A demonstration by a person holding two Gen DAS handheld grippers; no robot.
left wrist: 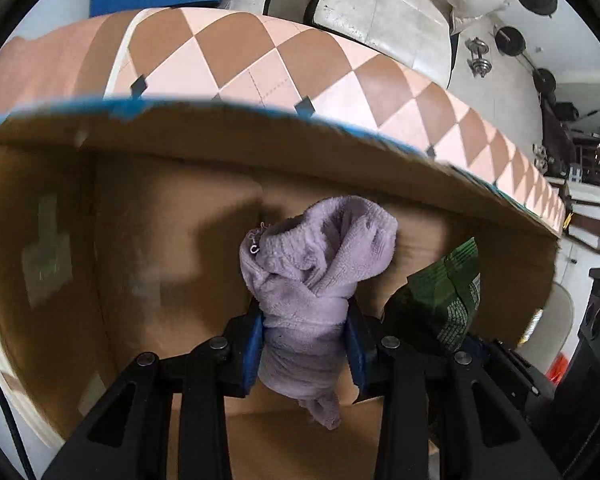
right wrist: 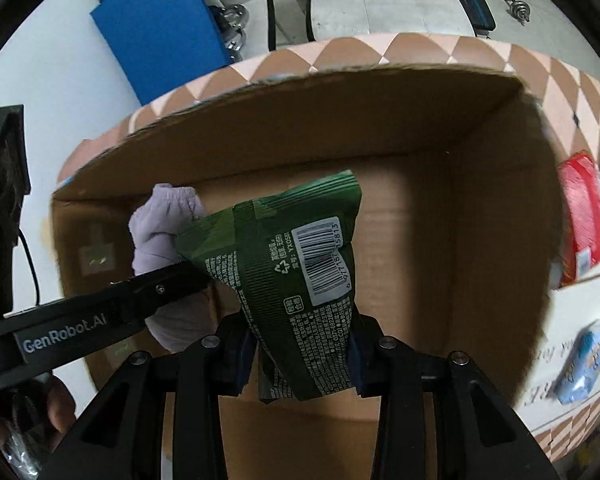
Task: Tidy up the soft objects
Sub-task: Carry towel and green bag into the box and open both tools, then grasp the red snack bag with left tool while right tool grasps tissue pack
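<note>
My left gripper (left wrist: 305,344) is shut on a bunched lilac towel (left wrist: 316,260) and holds it inside an open cardboard box (left wrist: 160,208). My right gripper (right wrist: 300,354) is shut on a green snack packet (right wrist: 296,264) with a barcode label, held inside the same box (right wrist: 440,220). The two sit side by side: the packet (left wrist: 448,300) shows to the right of the towel in the left wrist view, and the towel (right wrist: 160,220) and left gripper arm (right wrist: 100,312) show to the left in the right wrist view. The box floor under them is bare cardboard.
The box stands on a table with a brown-and-pink checked cloth (left wrist: 260,60). A red packet (right wrist: 584,220) and a blue packet (right wrist: 588,360) lie on the table right of the box. A blue mat (right wrist: 160,32) and dumbbells (left wrist: 478,60) lie on the floor beyond.
</note>
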